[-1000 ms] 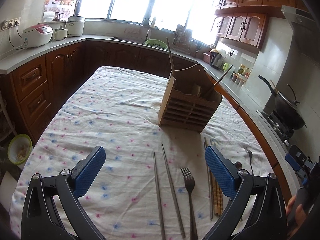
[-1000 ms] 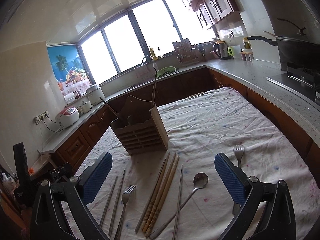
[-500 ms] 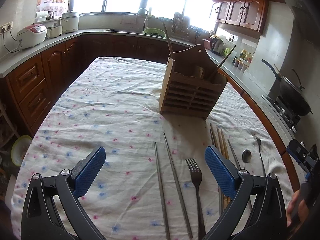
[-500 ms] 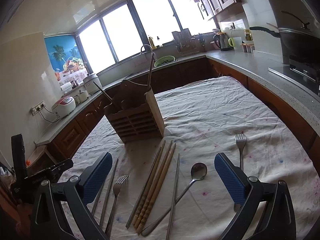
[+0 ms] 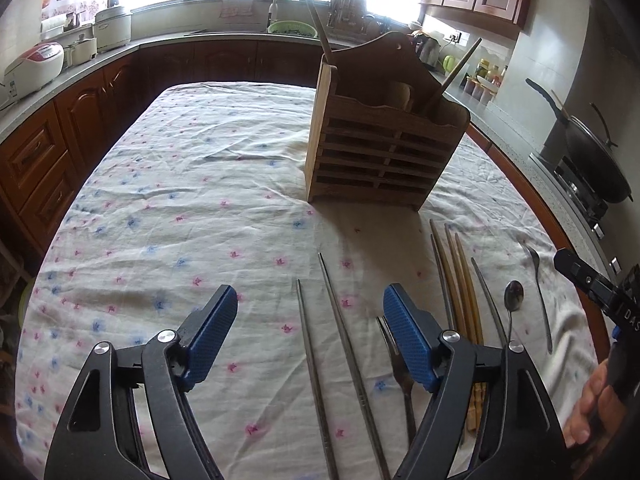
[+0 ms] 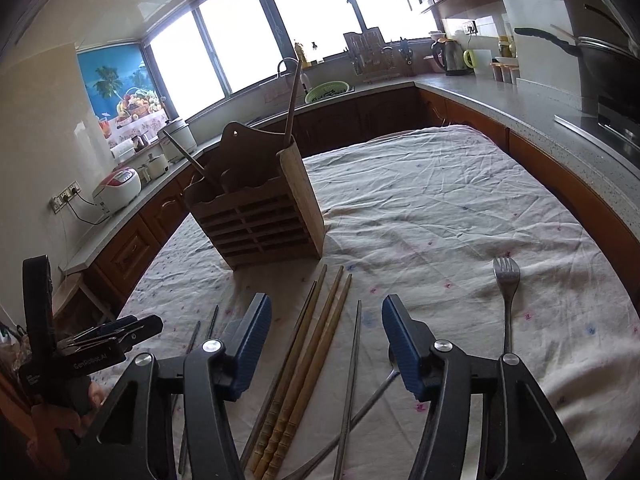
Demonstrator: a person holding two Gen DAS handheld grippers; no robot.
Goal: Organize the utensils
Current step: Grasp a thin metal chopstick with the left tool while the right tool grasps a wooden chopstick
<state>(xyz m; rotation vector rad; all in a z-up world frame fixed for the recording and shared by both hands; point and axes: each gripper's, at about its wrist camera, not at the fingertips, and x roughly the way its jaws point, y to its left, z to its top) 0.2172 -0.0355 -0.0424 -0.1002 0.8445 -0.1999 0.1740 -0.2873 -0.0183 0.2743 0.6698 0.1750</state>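
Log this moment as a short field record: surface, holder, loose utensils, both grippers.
surface: floral tablecloth
holder: wooden utensil holder, upright, two sticks inside
loose utensils: metal chopsticks, wooden chopsticks, spoon, fork
left gripper: open, jaws just narrowing, over the metal chopsticks
right gripper: open, jaws just narrowing, over the wooden chopsticks

Wooden utensil holder (image 5: 380,160) stands upright on cloth, slatted front, two wooden sticks inside. Near it lie flat, roughly parallel: two metal chopsticks (image 5: 332,344), fork (image 5: 400,364), wooden chopsticks (image 6: 308,364), single metal chopstick (image 6: 352,376), spoon (image 5: 513,300), second fork (image 6: 506,292) apart at side.
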